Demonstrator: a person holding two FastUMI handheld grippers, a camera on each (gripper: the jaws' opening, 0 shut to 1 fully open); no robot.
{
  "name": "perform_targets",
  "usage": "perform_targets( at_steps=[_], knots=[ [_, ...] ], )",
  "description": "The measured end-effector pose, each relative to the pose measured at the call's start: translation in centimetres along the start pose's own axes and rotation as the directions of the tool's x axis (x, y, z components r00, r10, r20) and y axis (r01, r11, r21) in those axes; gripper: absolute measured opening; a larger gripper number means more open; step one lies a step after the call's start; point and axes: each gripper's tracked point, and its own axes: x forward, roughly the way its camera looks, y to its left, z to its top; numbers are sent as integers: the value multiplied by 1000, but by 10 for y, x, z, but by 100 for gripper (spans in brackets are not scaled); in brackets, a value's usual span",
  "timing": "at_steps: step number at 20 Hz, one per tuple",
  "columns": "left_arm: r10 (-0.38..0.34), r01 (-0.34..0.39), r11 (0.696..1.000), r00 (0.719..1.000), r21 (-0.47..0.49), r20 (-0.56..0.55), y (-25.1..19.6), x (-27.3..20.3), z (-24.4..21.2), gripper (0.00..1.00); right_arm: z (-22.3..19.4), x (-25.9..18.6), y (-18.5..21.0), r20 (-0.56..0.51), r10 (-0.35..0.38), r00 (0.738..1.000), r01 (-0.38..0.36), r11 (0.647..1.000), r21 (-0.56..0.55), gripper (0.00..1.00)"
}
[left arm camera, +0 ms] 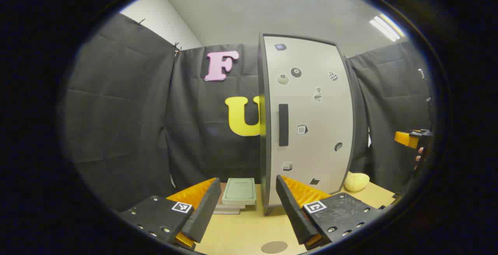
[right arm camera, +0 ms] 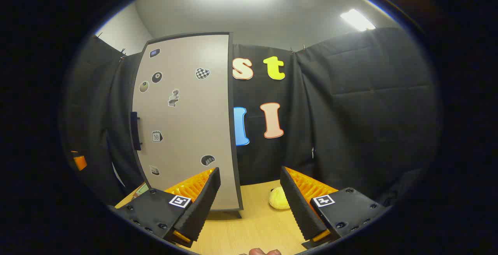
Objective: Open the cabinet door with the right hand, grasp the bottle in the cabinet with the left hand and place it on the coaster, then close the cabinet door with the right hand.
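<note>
A tall cabinet (left arm camera: 307, 91) stands on the wooden table with its pale, sticker-covered door (right arm camera: 186, 122) closed, hiding what is inside. The door has a black vertical handle (left arm camera: 283, 124), seen at its left edge in the right gripper view as the handle (right arm camera: 135, 130). A round brown coaster (left arm camera: 274, 247) lies on the table just in front of my left gripper (left arm camera: 247, 183), which is open and holds nothing. My right gripper (right arm camera: 250, 173) is open too, facing the door's right edge from a short distance. Part of it shows far right in the left gripper view as the right gripper (left arm camera: 408, 138), with a hand behind.
A stack of thin books (left arm camera: 239, 192) lies left of the cabinet's foot. A yellow soft lump (left arm camera: 356, 181) sits on the table to the cabinet's right, also the lump (right arm camera: 278, 199). Black cloth walls close in the table (right arm camera: 256, 227) behind and on both sides.
</note>
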Motion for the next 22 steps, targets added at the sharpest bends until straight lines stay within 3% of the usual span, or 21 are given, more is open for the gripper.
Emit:
perform_targets(
  at_steps=[14,22],
  knots=[
    [-18,19,1000,1000,25,-8,-14,-5,-16,86,5,-7,3,5,10,1000,-10,1000,4,98],
    [-12,12,1000,1000,8,-27,-14,-5,-31,86,23,3,31,16,80,997,-80,997,-16,98]
  ],
)
